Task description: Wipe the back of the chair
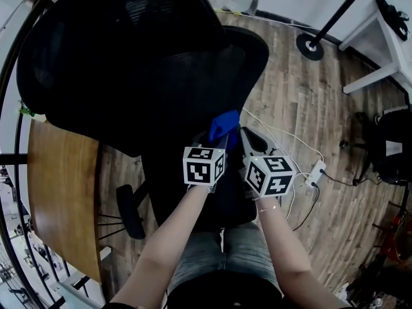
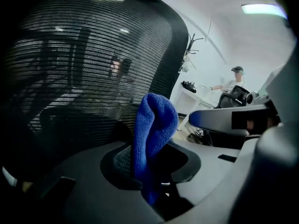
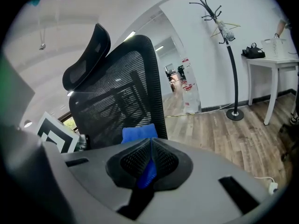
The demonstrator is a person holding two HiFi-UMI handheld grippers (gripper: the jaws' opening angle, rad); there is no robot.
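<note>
The black mesh chair back [image 1: 129, 63] fills the upper left of the head view and stands just beyond both grippers. A folded blue cloth [image 1: 224, 126] sits at the gripper tips, close to the chair back's right edge. My left gripper [image 1: 221, 139] is shut on the cloth [image 2: 152, 125], which stands up from its jaws in front of the mesh [image 2: 79, 69]. My right gripper [image 1: 247, 139] is right beside the left one. Its jaws [image 3: 149, 164] are shut with a strip of the blue cloth [image 3: 139, 133] pinched between them. The chair back [image 3: 122, 94] and headrest [image 3: 88, 55] rise beyond.
A wooden desk [image 1: 61, 192] stands at the left. On the wood floor lie a power strip [image 1: 315, 170] with white cables and a coat stand base [image 1: 310, 46]. A white table [image 1: 386, 37] and another dark chair [image 1: 389, 150] are at the right. A person [image 2: 236, 80] sits far off.
</note>
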